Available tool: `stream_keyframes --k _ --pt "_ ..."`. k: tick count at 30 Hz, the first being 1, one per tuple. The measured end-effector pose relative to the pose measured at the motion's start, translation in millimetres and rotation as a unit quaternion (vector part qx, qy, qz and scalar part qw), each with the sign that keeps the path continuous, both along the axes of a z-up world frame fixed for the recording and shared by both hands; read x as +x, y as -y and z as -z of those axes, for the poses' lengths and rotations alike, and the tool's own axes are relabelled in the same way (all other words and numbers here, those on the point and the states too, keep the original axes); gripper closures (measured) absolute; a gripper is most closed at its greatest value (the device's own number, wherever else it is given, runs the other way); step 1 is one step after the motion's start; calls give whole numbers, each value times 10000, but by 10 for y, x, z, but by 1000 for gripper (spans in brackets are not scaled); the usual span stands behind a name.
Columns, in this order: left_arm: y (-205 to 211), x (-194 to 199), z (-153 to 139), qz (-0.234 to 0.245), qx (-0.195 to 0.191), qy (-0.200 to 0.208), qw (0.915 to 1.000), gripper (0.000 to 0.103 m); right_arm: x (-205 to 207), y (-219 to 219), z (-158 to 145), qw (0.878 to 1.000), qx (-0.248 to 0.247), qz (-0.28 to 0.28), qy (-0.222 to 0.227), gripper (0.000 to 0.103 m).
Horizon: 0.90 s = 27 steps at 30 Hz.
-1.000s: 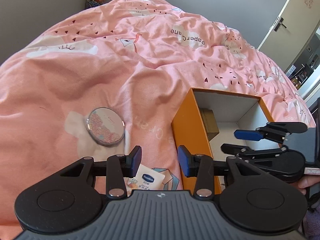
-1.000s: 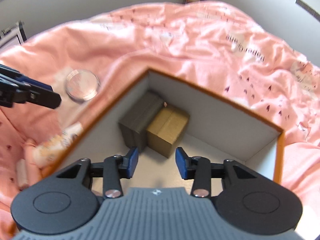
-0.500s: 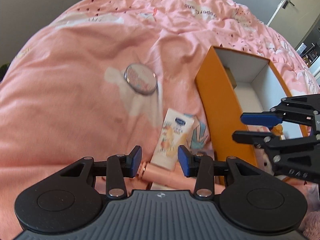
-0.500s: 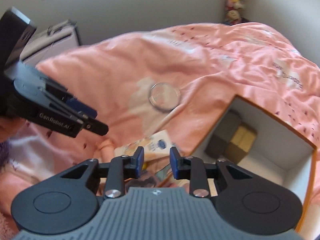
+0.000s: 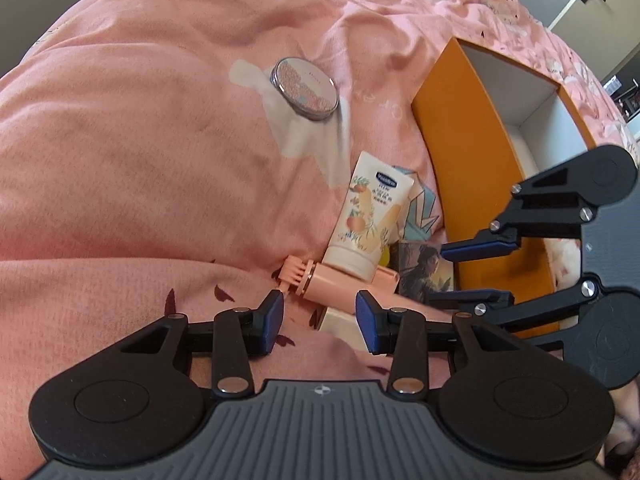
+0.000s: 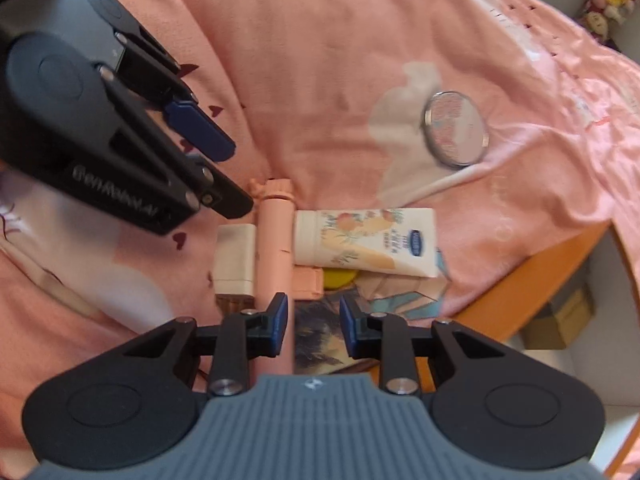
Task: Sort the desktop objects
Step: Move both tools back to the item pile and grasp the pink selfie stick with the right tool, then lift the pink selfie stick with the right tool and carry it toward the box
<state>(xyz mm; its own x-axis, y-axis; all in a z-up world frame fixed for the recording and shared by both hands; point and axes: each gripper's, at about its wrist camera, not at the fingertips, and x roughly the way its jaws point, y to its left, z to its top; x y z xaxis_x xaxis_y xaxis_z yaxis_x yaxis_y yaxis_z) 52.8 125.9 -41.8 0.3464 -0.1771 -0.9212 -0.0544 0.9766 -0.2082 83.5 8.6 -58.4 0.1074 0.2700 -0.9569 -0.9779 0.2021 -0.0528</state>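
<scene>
A pile lies on the pink quilt beside the orange box [image 5: 472, 148]: a Vaseline tube [image 5: 370, 216], a pink stick with a comb-like end [image 5: 332, 278], a picture card [image 5: 422, 276], a small white box [image 6: 236, 256] and a yellow piece [image 6: 340, 278]. A round compact [image 5: 304, 88] lies apart, farther up the quilt. My left gripper [image 5: 320, 320] hovers open over the pink stick. My right gripper [image 6: 314, 320] hangs open above the picture card, its jaws narrow and the pink stick [image 6: 276, 240] beside its left finger. Neither gripper holds anything.
The orange box [image 6: 532, 280] is white inside and holds two brown cartons [image 6: 560, 316]. In the right wrist view the left gripper [image 6: 236, 176] crosses the upper left; in the left wrist view the right gripper [image 5: 438, 276] reaches in from the right. A door stands beyond the bed.
My right gripper has swung out of the box to above the pile, and its jaws have narrowed. My left gripper has tilted down and moved closer to the pink stick.
</scene>
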Motion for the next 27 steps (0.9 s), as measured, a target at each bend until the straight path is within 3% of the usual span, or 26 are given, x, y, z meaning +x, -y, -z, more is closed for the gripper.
stream_keyframes --k 5,9,27 --pt "-12 -57 56 193 210 -61 9996 58 -4 -190 216 9995 -246 25 -203 73" --pt "-51 -60 58 188 133 -39 9997 58 11 -271 367 9983 -384 102 -422 73" --pt "-40 -60 67 187 30 8 9998 58 110 -326 596 9890 -1058 -227 -1006 72"
